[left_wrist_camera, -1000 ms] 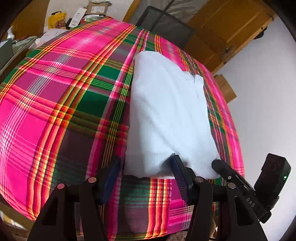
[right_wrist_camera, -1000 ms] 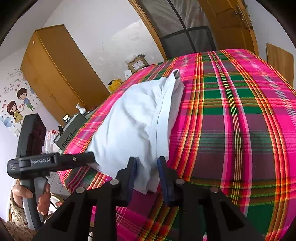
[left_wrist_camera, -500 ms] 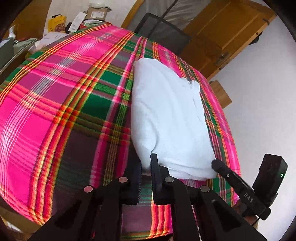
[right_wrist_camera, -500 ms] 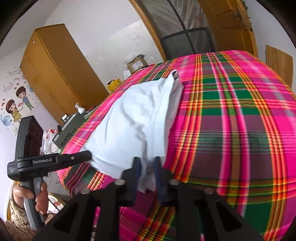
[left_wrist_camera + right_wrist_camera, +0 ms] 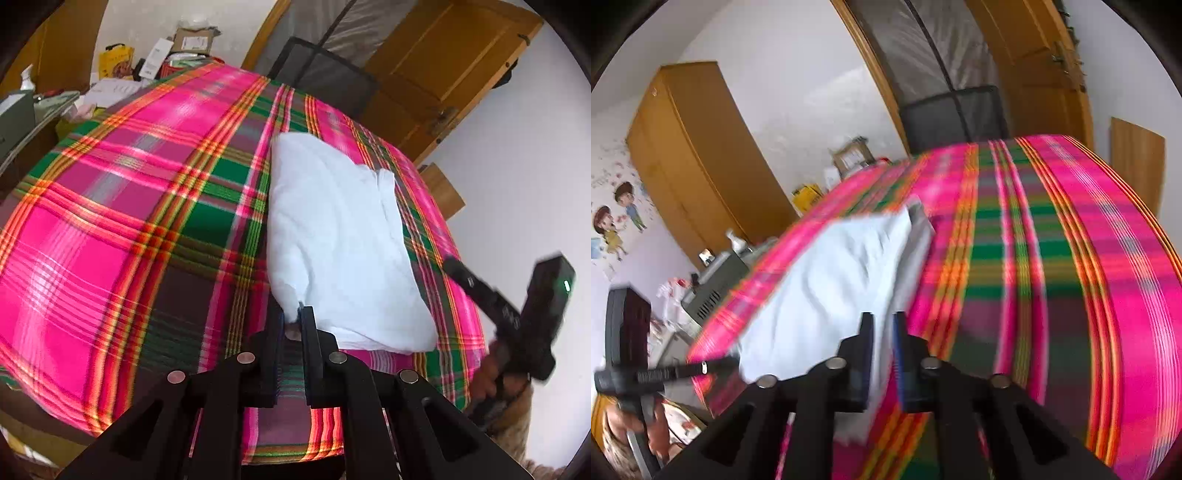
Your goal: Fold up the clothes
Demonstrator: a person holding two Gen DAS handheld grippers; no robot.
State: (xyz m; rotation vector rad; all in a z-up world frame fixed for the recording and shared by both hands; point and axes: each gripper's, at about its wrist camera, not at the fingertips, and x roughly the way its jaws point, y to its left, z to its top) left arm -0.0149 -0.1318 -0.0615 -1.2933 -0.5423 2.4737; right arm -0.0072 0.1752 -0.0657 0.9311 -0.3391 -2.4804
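A folded white garment (image 5: 340, 240) lies on a table under a pink, green and orange plaid cloth (image 5: 129, 221). My left gripper (image 5: 293, 314) is shut on the garment's near left corner, a pinch of white fabric between the pads. In the right wrist view the same white garment (image 5: 831, 280) rises from the plaid cloth (image 5: 1052, 258). My right gripper (image 5: 882, 321) has the near right edge between its jaws, which are opening slightly while the fabric still runs between the pads and hangs below. This view is blurred.
A black mesh chair (image 5: 325, 85) stands beyond the table's far edge, before a wooden door (image 5: 443, 66). Boxes and clutter (image 5: 166, 55) sit at the far left. A wooden wardrobe (image 5: 694, 158) and a grey device (image 5: 713, 288) stand to the left. A hand (image 5: 487, 380) holds the other gripper's handle.
The left jaws went from wide open to shut on the garment's near corner. The right jaws narrowed onto the near edge and lifted it, raising the fabric off the cloth.
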